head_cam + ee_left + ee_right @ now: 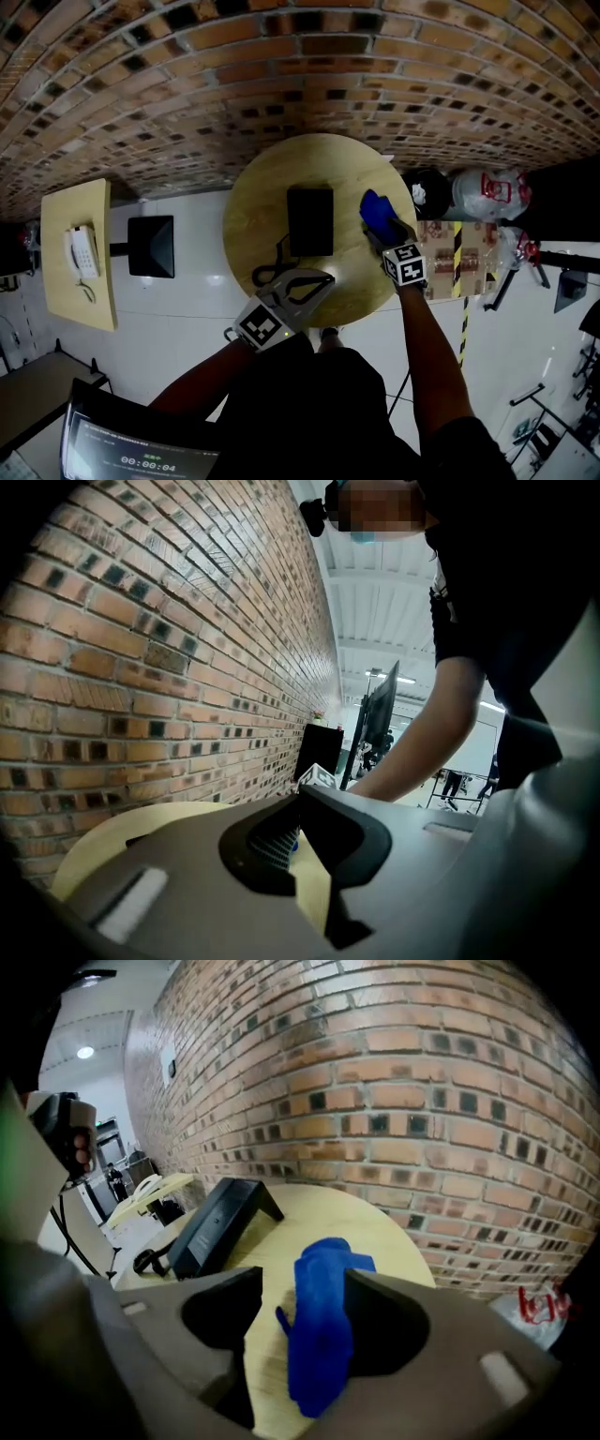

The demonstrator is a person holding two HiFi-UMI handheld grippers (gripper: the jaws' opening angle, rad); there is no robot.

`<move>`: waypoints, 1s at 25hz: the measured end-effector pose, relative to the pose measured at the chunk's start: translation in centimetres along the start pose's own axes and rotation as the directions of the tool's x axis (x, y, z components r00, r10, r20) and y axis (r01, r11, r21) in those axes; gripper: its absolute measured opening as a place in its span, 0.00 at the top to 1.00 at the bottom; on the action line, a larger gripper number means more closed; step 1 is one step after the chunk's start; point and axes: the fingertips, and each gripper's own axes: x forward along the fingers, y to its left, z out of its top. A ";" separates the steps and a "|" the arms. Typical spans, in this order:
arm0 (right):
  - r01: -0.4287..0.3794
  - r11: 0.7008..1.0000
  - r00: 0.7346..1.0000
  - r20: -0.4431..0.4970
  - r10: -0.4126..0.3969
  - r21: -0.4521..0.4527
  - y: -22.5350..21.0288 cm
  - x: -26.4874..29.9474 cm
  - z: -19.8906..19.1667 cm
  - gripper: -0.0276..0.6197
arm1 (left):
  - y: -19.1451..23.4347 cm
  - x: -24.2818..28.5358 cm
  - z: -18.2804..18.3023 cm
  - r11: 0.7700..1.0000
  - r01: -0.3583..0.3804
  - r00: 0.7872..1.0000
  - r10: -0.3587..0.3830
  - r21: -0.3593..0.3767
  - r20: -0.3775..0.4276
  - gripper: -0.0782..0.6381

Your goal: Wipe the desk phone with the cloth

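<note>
Far to the left, well apart from the work, a white phone [82, 253] sits on a separate small table [94, 309]. On the round tabletop [272, 178] the left claw [326, 278] rests over the near edge, left of centre. It points almost level toward the brick wall [187, 75], and its jaws look drawn together at the tips with nothing between them. Just beyond it, by the near-left part of the tabletop, lies a coiled black cord [270, 274]. The black desk phone [310, 222] stands about the middle of the tabletop, with its long side running from the near edge toward the wall edge. To the right of the phone, close but apart from it and toward the right edge, lies the blue cloth [378, 212]. It is bunched into a long strip with much the same near-to-far run. The right claw [305, 1283] tilts down over the near end of the cloth with its jaws spread wide. The strip lies lengthwise in the gap, close against the right-hand jaw, and is not pinched. The right hand is therefore plainly the nearer one to the cloth. A grip should need only a closing of the jaws across the strip's short width. The phone would then lie a short sweep to the left, between the two claws.
</note>
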 end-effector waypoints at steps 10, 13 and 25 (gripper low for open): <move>0.008 0.997 0.989 -0.149 0.004 0.082 -3.7 3.5 -3.1 0.56 | 1.5 -0.7 -1.4 0.999 -0.008 1.000 0.007 -0.039 -0.020 0.90; 0.008 0.995 0.988 -0.156 0.007 0.098 -3.8 3.9 -3.6 0.58 | 1.9 -1.0 -1.2 0.999 -0.015 1.000 0.015 -0.046 -0.009 0.90; -0.019 0.993 0.993 -0.115 0.033 0.117 -3.6 4.1 -2.3 0.81 | 2.1 -1.3 -1.6 0.996 -0.042 0.999 0.040 -0.081 -0.021 0.90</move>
